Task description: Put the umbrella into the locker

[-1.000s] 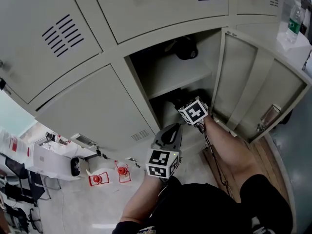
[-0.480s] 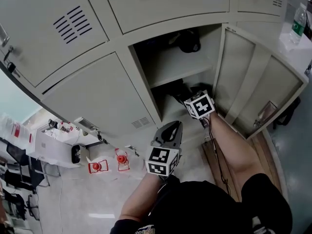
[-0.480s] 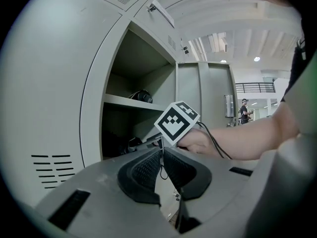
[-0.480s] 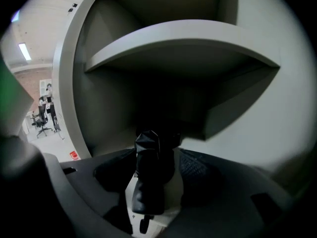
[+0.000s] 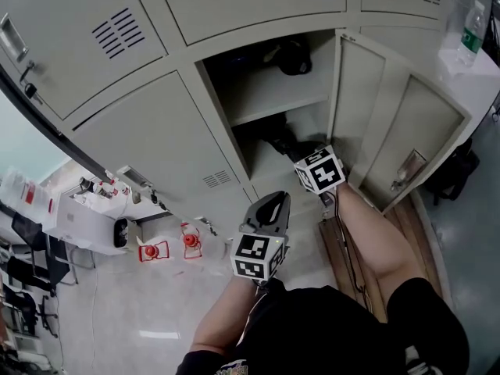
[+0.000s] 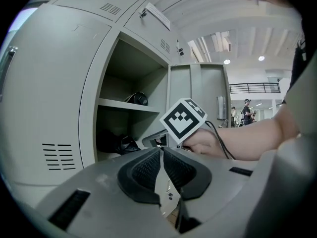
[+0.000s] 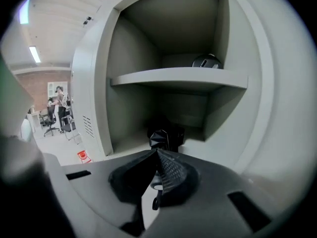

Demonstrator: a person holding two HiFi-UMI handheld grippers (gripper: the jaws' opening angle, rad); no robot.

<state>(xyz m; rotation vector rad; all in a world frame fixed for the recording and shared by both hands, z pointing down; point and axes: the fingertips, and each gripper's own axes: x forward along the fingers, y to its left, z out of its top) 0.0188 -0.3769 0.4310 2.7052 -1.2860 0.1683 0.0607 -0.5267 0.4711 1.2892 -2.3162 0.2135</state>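
Observation:
The black folded umbrella (image 5: pixel 280 142) lies on the floor of the open locker's lower compartment (image 5: pixel 262 158), also seen as a dark bundle (image 7: pixel 163 134) in the right gripper view and as a dark heap (image 6: pixel 119 144) in the left gripper view. My right gripper (image 5: pixel 306 162) hovers just outside the opening; its jaws are closing, the pads (image 7: pixel 171 168) meet and nothing is between them. My left gripper (image 5: pixel 269 203) hangs lower, in front of the locker, its pads (image 6: pixel 148 168) together and empty.
The locker door (image 5: pixel 391 131) stands open to the right. A dark object (image 5: pixel 293 57) rests on the upper shelf (image 5: pixel 273 104). Red items (image 5: pixel 154 250) and a white box (image 5: pixel 86 221) sit on the floor at left. A bottle (image 5: pixel 471 30) stands top right.
My right gripper has drawn back out of the lower compartment, leaving the umbrella inside. The left gripper has shifted slightly with it.

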